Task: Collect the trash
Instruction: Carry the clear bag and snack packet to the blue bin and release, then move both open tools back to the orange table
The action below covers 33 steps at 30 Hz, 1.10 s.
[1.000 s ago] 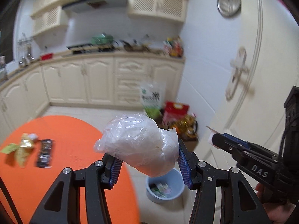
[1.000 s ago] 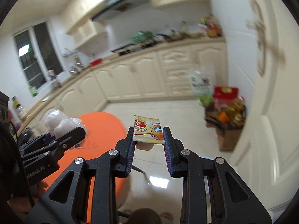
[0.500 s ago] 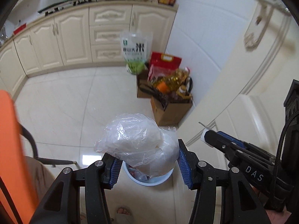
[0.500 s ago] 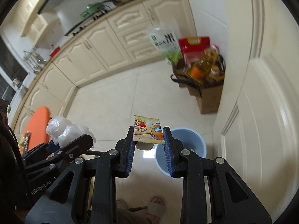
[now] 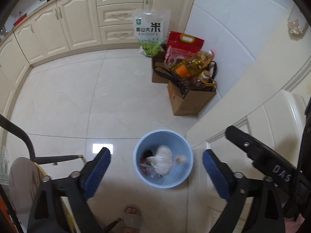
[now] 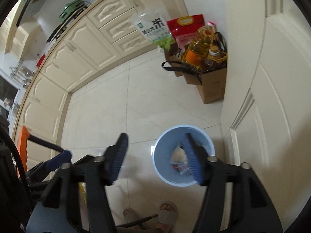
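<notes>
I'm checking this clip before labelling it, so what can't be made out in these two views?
- Left wrist view: items under the plastic bag in the blue bin are covered.
- Right wrist view: the right claw is motion-blurred and one finger hides part of the bin.
- Both views: the frame edges cut off the person's feet.

A home kitchen. Cream panelled base cabinets with drawers (image 5: 116,15) run along the wall over a pale glossy tiled floor (image 5: 81,97). On the counter above them sits a green lidded pot on a black stove (image 6: 72,7). At the cabinets' end lean a clear-and-green rice bag (image 5: 149,31), a red handled sack (image 5: 184,44) and yellow cooking-oil bottles in brown cardboard boxes (image 5: 192,99). Nearer, away from the cabinets, stands a round light-blue plastic bin (image 5: 163,182).
</notes>
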Each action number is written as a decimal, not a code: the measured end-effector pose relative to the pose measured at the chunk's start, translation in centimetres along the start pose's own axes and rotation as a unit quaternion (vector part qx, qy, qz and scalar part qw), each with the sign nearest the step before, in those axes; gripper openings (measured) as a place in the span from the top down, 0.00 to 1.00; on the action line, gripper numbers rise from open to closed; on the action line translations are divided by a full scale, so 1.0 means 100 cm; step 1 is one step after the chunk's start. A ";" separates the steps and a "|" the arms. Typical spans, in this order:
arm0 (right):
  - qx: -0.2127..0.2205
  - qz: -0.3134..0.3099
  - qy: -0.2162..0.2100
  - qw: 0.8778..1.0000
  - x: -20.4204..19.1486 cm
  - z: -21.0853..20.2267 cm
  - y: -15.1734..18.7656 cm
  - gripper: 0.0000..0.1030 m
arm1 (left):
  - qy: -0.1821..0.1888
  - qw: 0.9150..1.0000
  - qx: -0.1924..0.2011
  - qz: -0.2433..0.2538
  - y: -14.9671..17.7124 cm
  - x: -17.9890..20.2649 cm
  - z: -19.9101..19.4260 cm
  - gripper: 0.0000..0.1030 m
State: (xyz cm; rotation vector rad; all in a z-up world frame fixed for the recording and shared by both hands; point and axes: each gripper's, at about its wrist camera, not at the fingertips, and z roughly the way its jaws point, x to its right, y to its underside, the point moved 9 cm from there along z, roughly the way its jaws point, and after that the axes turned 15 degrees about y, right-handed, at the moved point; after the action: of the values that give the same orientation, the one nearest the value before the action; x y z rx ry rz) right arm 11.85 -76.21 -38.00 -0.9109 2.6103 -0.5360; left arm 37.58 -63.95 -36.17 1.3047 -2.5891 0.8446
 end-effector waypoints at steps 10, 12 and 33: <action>0.022 0.039 -0.016 0.999 -0.001 -0.042 -0.003 0.00 | -0.038 0.998 0.037 0.026 0.026 0.028 -0.052 0.01; 0.034 0.034 -0.018 0.999 -0.007 -0.060 -0.002 0.00 | -0.039 0.997 0.052 0.031 0.034 0.035 -0.070 0.01; 0.194 -0.049 -0.057 0.978 -0.129 -0.292 0.047 0.00 | -0.064 0.961 0.270 0.015 0.204 0.004 -0.354 0.01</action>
State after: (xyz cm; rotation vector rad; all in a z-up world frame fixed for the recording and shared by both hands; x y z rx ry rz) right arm 6.79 -57.48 -12.19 -0.9085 2.2540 -0.9487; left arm 16.72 -35.83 -15.11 1.4811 -2.5738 1.6048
